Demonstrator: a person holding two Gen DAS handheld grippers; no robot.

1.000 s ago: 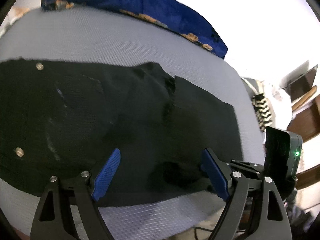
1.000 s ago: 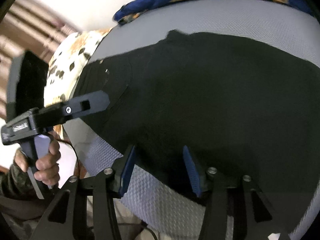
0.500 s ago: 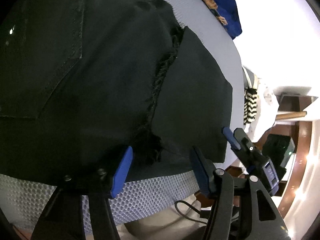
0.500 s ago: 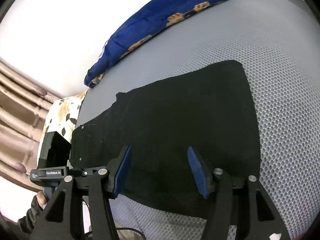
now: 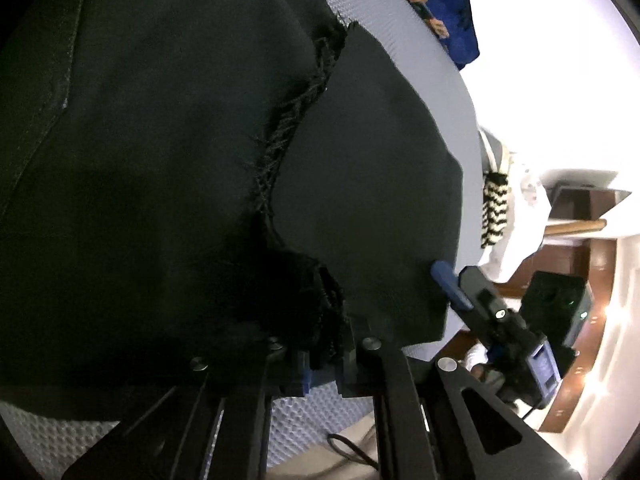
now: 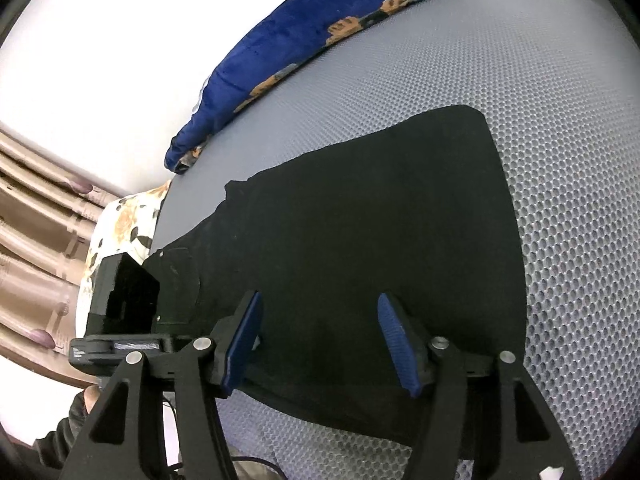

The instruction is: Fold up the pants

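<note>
Black pants [image 6: 360, 220] lie flat on a grey mesh mat [image 6: 520, 100]. In the left wrist view the pants [image 5: 160, 140] fill the frame, with a frayed hem edge [image 5: 288, 128] running down the middle. My left gripper [image 5: 320, 364] is shut on the frayed hem at the pants' near edge. My right gripper [image 6: 320, 340] is open, its blue pads either side of the pants' near edge. The right gripper also shows in the left wrist view [image 5: 452, 280] at the pants' right corner.
A blue paw-print blanket [image 6: 300, 52] lies along the mat's far edge. A leaf-print cushion [image 6: 120, 232] and curtains [image 6: 32, 220] are at the left. In the left wrist view, wooden furniture [image 5: 576, 240] and striped cloth [image 5: 494, 208] stand off the mat's right end.
My left gripper has closed on the frayed hem at the near edge. My right gripper stays open and has held about the same place over the pants' near edge.
</note>
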